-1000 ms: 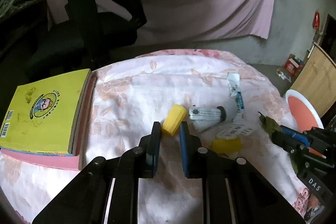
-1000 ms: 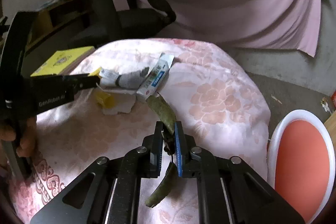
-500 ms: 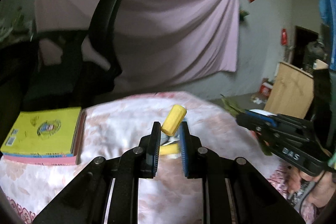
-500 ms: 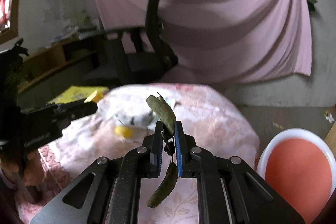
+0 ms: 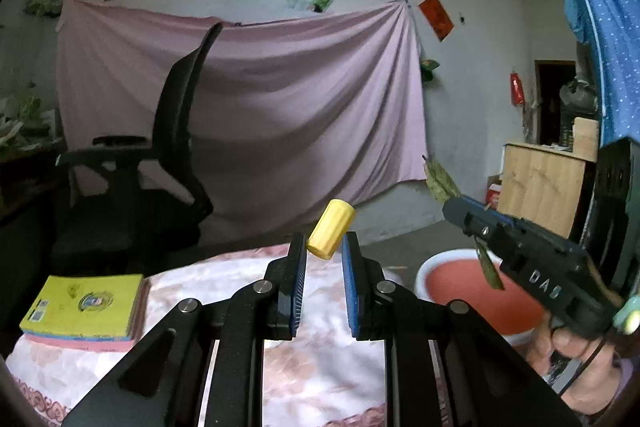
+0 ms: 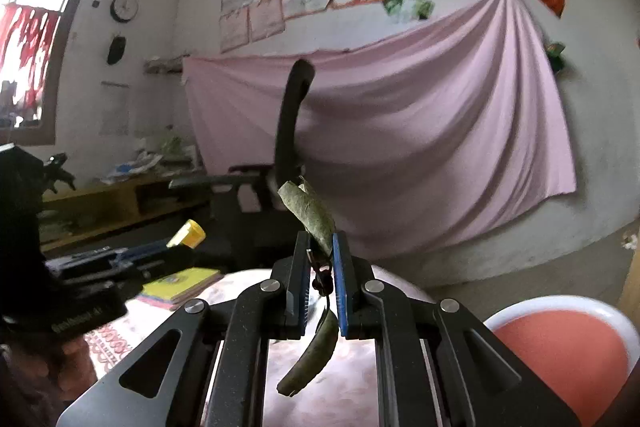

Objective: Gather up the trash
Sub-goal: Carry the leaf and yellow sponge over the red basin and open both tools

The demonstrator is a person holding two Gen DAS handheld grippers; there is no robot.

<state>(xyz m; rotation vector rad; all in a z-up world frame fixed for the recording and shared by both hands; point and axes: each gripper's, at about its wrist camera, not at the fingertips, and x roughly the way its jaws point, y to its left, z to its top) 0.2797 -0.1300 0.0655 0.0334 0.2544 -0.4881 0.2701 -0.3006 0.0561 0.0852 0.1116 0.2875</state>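
My left gripper (image 5: 323, 249) is shut on a small yellow cap (image 5: 331, 234), held up in the air above the table with the floral cloth (image 5: 320, 363). The same yellow cap (image 6: 188, 233) shows at the left of the right wrist view, at the tip of the left gripper. My right gripper (image 6: 320, 247) is shut on a twig with dry green leaves (image 6: 310, 213), one leaf hanging below the jaws. In the left wrist view the right gripper (image 5: 456, 207) sits to the right with those leaves (image 5: 440, 181), above the red bin with the white rim (image 5: 460, 283).
A yellow book (image 5: 86, 301) lies on a pink one at the table's left edge. A black office chair (image 5: 160, 163) stands behind the table before a pink hanging sheet (image 5: 280, 107). The red bin (image 6: 560, 351) stands on the floor at the right. A wooden cabinet (image 5: 540, 183) is at far right.
Both grippers rose off the table and tilted up towards level, carrying the yellow cap and the leafy twig. The litter left on the cloth dropped out of sight.
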